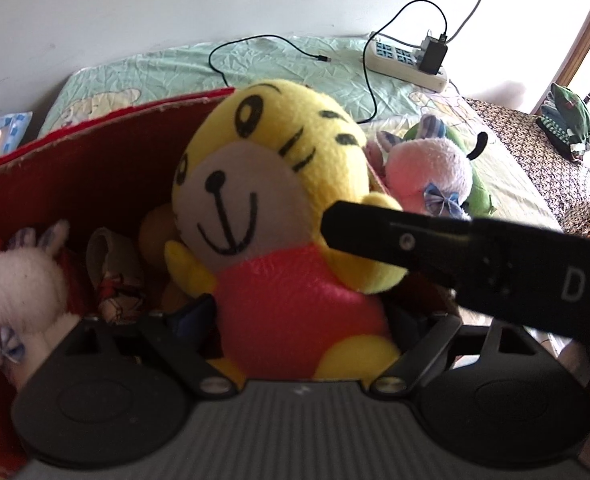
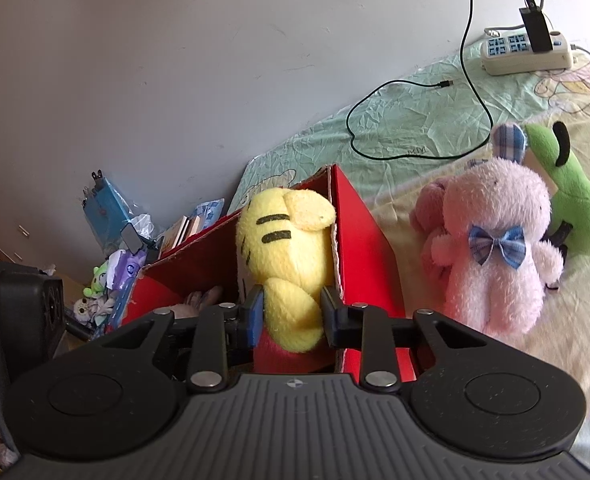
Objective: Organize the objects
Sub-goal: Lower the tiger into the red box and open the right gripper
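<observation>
Yellow tiger plush [image 2: 291,264] over red box [image 2: 367,248], arm clamped by right gripper [image 2: 291,312], body btwn left gripper [image 1: 299,320] fingers, apparently gripped. White bunny [image 1: 19,280] already boxed; pink bunny [image 2: 499,248], green plush [image 2: 575,208] still on bed [image 2: 415,120].

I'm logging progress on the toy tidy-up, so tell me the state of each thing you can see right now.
yellow tiger plush: upright in box, arm clamped by right gripper
red box: open, toys inside
pink bunny plush: lying on bed, outside box
green plush: on bed, behind bunny
power strip: charger plugged in
left gripper: straddling tiger's body, grip unclear
</observation>
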